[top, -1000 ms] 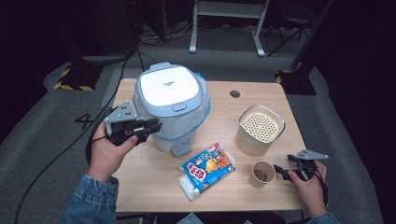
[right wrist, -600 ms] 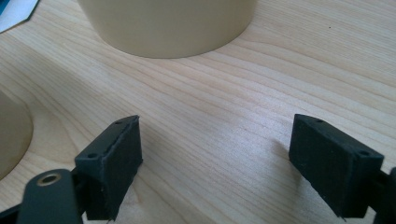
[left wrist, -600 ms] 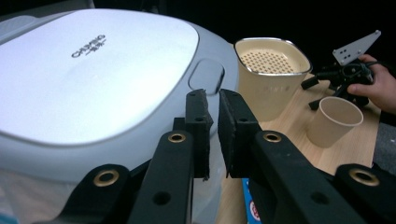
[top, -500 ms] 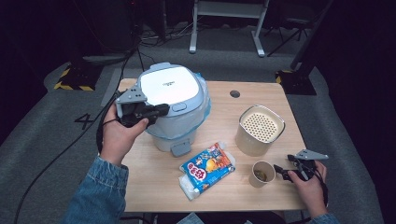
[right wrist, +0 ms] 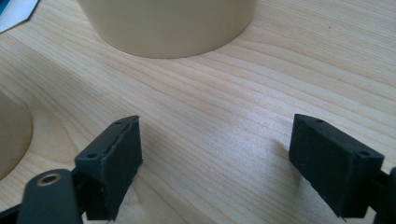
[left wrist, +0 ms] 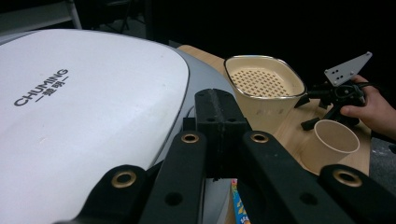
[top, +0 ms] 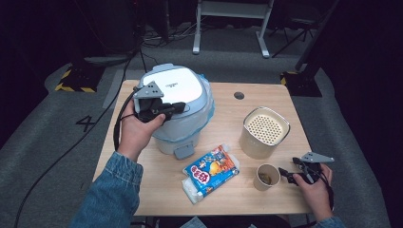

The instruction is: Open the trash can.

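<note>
A white and blue-grey rice cooker (top: 178, 90) (left wrist: 84, 116) stands at the table's left with its lid down. My left gripper (top: 178, 107) (left wrist: 219, 121) hovers over the near left edge of that lid and points right. Its jaws have just been closing and now stand shut with nothing between them. My right gripper (top: 287, 172) (right wrist: 215, 163) (left wrist: 306, 112) rests low at the front right, open and empty, with bare wood between its pads. A paper cup (top: 266, 176) (left wrist: 337, 137) (right wrist: 11, 135) stands just to its left.
A cream container with a perforated top (top: 264, 133) (left wrist: 264, 84) (right wrist: 168, 23) stands behind the cup. A colourful snack bag (top: 211, 172) lies flat at the front middle. The wooden table (top: 228, 118) has a cable hole (top: 239, 95) at the back. Dark floor surrounds it.
My left hand has moved right and slightly up, from beside the cooker's left wall to over its lid edge, and its jaws have closed. The right hand has not moved.
</note>
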Tool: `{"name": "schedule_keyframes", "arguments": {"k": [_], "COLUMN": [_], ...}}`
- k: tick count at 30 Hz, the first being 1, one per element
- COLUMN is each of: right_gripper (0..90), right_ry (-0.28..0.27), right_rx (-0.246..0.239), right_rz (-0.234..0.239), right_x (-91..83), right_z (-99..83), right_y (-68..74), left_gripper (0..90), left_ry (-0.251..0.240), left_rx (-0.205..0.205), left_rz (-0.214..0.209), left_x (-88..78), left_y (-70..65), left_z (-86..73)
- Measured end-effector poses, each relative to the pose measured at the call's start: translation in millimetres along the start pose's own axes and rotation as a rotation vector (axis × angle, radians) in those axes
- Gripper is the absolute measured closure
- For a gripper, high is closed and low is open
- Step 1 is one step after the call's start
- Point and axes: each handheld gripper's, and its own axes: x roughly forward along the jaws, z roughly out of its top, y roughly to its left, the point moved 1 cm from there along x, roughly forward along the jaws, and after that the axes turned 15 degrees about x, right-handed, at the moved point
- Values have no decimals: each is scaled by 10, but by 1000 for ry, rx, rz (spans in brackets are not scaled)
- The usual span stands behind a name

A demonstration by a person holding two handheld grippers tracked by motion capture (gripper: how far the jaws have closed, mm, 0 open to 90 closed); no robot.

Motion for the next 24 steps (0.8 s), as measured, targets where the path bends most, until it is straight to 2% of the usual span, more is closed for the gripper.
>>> {"name": "schedule_keyframes", "arguments": {"k": [5,12,15,16,17,19,22,23,24], "right_gripper": [174,174,174,173,173,174,174,173,173], "right_ry": [0,1,1,1,1,1,1,1,1], "right_rx": [1,0,0,1,1,0,0,1,1], "right_rz": [0,0,1,1,1,1,1,1,1], "right_x": [0,0,0,0,0,0,0,0,0], "right_z": [0,-1,0,0,0,0,0,0,0], "right_y": [1,1,0,0,0,0,0,0,0], "left_gripper": [900,900,898,772,772,645,558,502,502], "left_ry": [17,46,37,26,21,11,-29,-29,-29], "left_rx": [-9,37,33,20,17,21,25,40,53], "left_rz": [4,25,8,6,8,8,-37,-46,-50], "left_x": [6,14,7,4,1,-16,-45,-53,-54], "left_y": [-8,-44,-34,-35,-45,-83,-194,-239,-289], "left_z": [20,36,38,37,38,48,77,91,106]}}
